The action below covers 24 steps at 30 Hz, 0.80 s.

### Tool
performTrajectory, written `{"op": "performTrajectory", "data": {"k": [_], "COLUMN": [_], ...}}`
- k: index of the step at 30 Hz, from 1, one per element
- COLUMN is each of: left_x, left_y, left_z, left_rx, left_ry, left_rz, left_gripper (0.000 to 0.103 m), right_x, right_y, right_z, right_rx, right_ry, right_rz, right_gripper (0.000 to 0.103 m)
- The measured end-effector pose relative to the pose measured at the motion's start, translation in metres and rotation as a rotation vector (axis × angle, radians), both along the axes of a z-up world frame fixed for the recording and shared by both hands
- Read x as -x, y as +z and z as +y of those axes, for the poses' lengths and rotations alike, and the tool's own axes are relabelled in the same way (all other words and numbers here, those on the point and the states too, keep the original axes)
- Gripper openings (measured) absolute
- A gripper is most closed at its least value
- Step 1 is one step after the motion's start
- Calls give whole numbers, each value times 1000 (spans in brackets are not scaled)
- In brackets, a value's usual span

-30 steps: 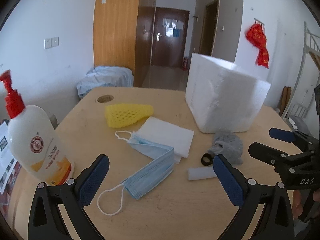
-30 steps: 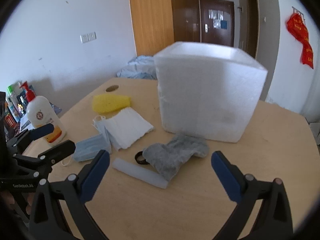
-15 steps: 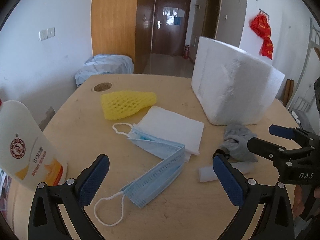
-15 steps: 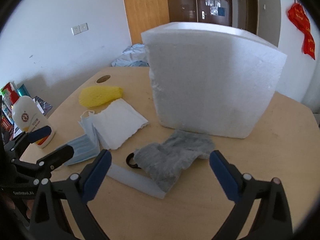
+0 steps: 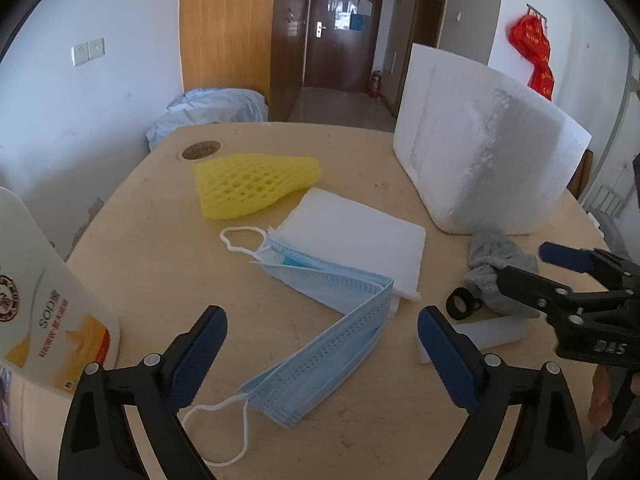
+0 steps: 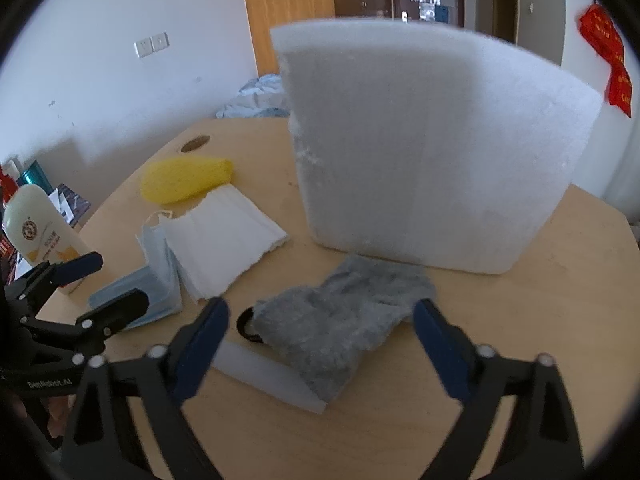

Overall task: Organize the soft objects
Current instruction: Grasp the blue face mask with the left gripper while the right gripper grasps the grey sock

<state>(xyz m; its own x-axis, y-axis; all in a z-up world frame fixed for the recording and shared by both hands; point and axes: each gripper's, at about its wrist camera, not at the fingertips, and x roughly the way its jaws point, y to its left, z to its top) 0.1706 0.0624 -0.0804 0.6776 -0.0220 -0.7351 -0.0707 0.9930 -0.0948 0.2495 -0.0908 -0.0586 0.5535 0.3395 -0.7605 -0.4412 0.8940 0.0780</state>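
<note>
Both claws (image 5: 322,354) (image 6: 320,340) wide, narrowing, seemingly empty

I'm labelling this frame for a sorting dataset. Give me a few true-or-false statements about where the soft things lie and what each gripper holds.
1. The yellow foam net lies inside the white foam box. False: it lies on the table.
2. The blue face mask lies ahead of the left gripper. True.
3. The right gripper is shut on the grey cloth. False: it is open.
4. The grey cloth lies in front of the box. True.
</note>
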Motion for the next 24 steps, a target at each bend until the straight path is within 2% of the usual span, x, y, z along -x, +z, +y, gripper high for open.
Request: {"op": "performTrajectory", "data": {"k": [8,11,14,16,20,24], "left_x": [-5,-7,-10,-11,-12,-14], "left_y": [-5,-9,-12,-14,-16,-19], "left_z": [-1,-1,0,1,1,0], "left_rx": [-17,-18,-8,-13,-7,-7], "left_ry": [-6,-1,-3,2,1,-6], "left_rz": [23,45,65,75,82,98], "left_gripper": [95,89,84,79,72,56], "right_x": [-9,-10,-11,-13,-13,-13], "right_y": [-10,-12,-15,-17,-17,-17], "right_z": [-1,-1,1,2,2,2], "right_rx": [10,18,23,34,31,25], "right_ry": [-13,-13,-5,-3,-2,4], "right_rz": [29,34,45,48,48,52], "right_gripper": [86,85,78,69,61,51]}}
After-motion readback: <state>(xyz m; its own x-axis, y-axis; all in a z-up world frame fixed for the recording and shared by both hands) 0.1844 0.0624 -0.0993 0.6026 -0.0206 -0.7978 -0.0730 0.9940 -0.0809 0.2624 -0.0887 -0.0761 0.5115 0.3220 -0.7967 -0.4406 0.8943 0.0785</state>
